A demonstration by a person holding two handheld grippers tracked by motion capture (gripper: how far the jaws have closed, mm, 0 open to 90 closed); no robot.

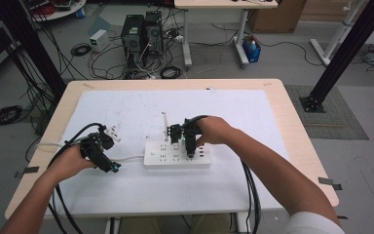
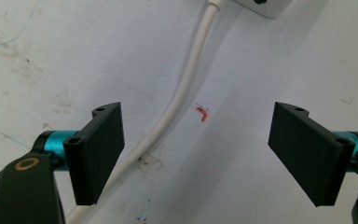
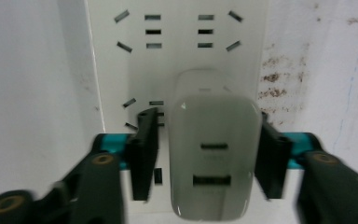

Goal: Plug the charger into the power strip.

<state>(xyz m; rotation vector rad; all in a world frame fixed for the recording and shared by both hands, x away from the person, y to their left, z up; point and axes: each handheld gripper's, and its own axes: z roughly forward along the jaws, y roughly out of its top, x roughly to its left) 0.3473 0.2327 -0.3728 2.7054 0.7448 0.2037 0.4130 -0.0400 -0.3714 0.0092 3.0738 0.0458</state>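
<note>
here my right gripper [image 3: 205, 154] stood over the strip [image 3: 177, 56], its jaws parted just off the charger [image 3: 212, 158] seated in a socket, gripping nothing. plugging in looked done; next i had to lift clear. my left gripper [image 2: 196, 154] hung wide open, empty, over the cord [image 2: 186, 88].

Glossy white two-port charger block [image 3: 212, 158] stands plugged upright into the flat white plastic power strip [image 1: 161, 157], mid-table.

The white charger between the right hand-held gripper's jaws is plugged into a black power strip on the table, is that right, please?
Not quite: the power strip is white, not black, as the right gripper view shows. The white charger does sit plugged into it between the right hand-held gripper jaws.
</note>
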